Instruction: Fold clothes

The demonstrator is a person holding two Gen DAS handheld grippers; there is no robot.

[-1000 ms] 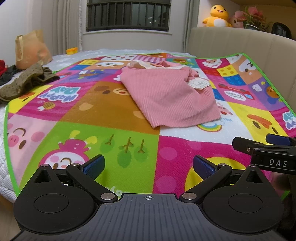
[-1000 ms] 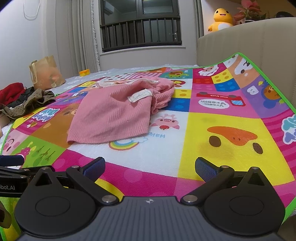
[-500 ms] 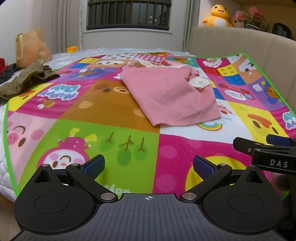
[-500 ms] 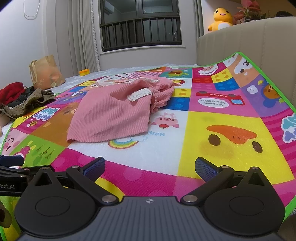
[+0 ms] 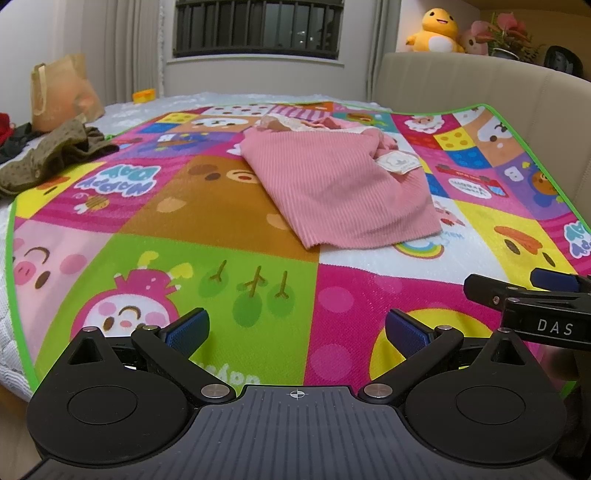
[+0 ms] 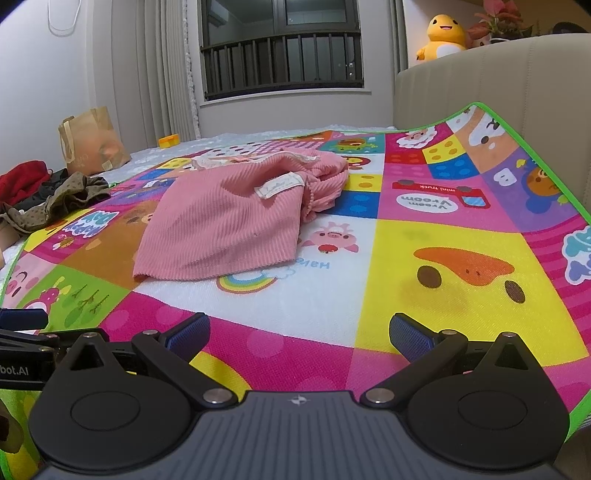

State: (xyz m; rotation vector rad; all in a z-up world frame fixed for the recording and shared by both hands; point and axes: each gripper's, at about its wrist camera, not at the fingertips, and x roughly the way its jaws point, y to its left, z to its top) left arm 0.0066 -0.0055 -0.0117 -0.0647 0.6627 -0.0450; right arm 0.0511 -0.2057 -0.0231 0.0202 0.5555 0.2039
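Note:
A pink ribbed garment [image 5: 340,188] lies crumpled on a colourful cartoon play mat [image 5: 221,206], its white label turned up; it also shows in the right wrist view [image 6: 229,221]. My left gripper [image 5: 295,332] is open and empty, low over the mat's near edge, well short of the garment. My right gripper [image 6: 299,332] is open and empty, also near the front edge. Each gripper shows at the side of the other's view: the right one [image 5: 532,295] and the left one [image 6: 22,332].
A heap of olive and dark clothes [image 5: 48,155] and a brown paper bag [image 5: 62,92] lie at the far left. A beige padded headboard [image 5: 480,81] rises on the right, with a yellow plush duck [image 5: 436,31] on the ledge behind.
Both views have shifted very slightly; the garment sits a touch nearer. Both grippers stay open and empty.

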